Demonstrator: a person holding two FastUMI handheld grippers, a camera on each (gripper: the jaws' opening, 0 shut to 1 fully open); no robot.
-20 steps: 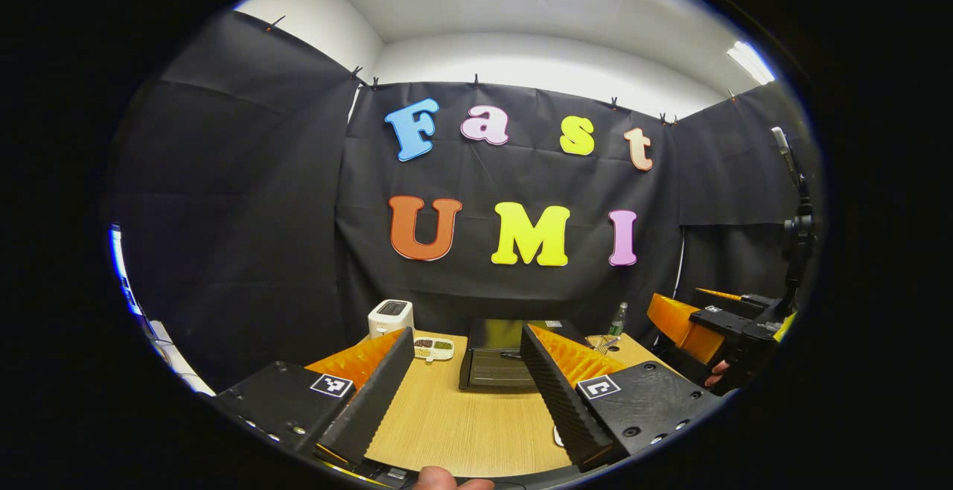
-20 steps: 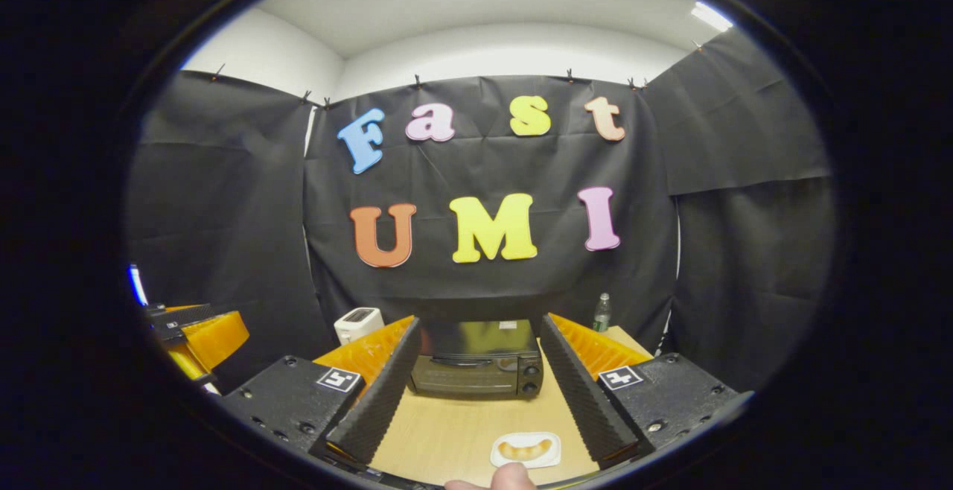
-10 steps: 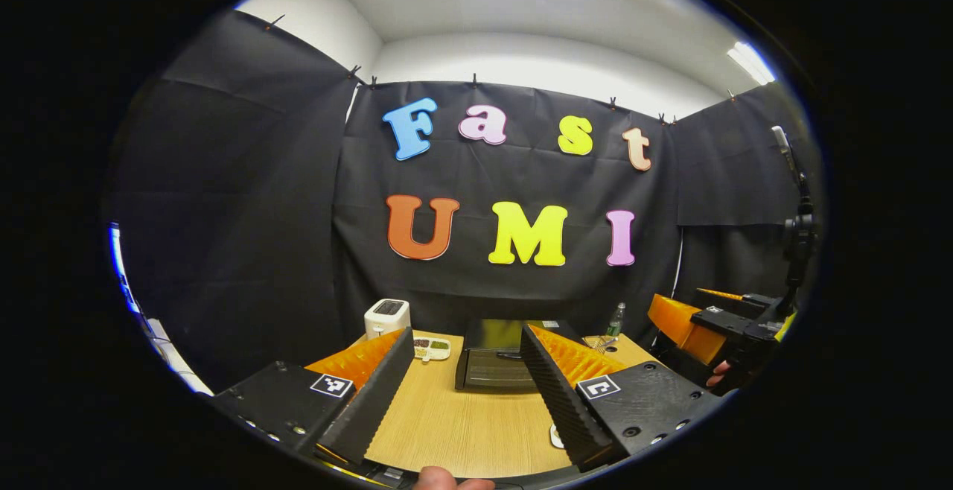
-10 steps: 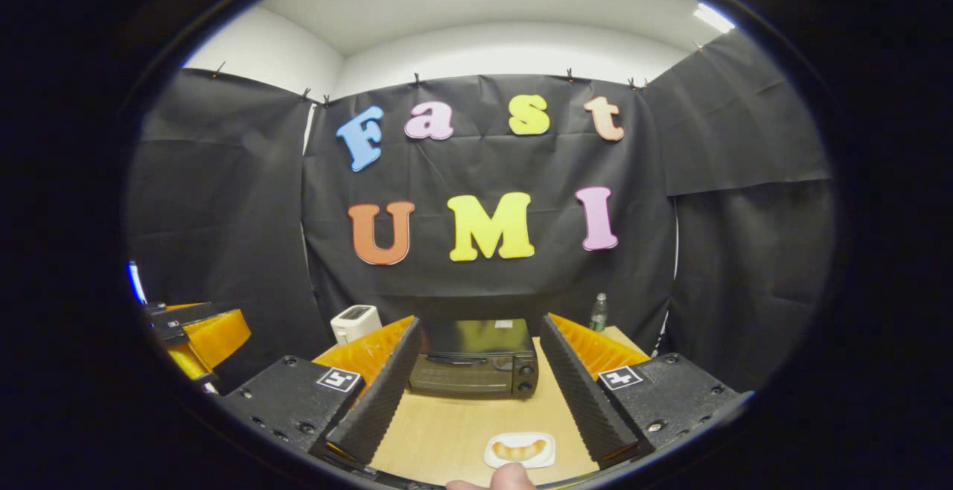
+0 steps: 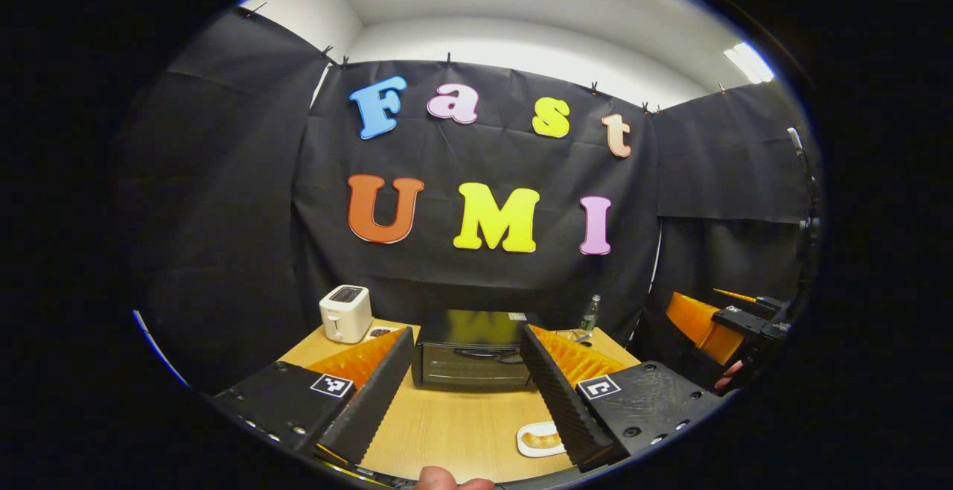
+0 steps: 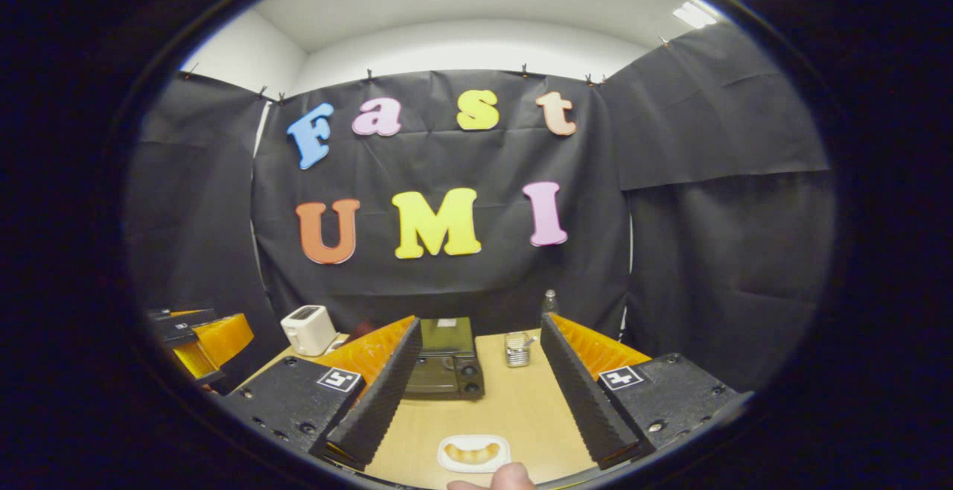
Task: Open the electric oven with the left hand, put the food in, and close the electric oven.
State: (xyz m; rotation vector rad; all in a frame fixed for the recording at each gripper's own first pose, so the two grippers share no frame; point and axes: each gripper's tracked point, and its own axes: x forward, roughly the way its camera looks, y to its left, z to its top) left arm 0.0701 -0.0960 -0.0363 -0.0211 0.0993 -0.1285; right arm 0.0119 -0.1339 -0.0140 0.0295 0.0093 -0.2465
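The black electric oven [image 5: 469,360] stands at the back of the wooden table [image 5: 454,430] with its door shut. My left gripper [image 5: 467,337] is open, held well short of the oven, which shows between its fingers. A small white plate with a golden piece of food [image 5: 540,439] lies near the front edge, partly behind the right finger. In the right gripper view, the plate of food [image 6: 474,453] lies low between the fingers of my open right gripper [image 6: 480,326]. There the oven [image 6: 450,367] is partly hidden by the left finger.
A white toaster [image 5: 345,313] stands at the back left, a small tray just beside it. A bottle [image 6: 549,301] and a metal holder [image 6: 517,348] stand to the oven's right. The other gripper [image 5: 726,322] hovers off the table's right side, a hand below it.
The left gripper view has swung so the oven sits centred between the fingers and the food plate shows. The right gripper view has turned right, sliding oven and plate leftward.
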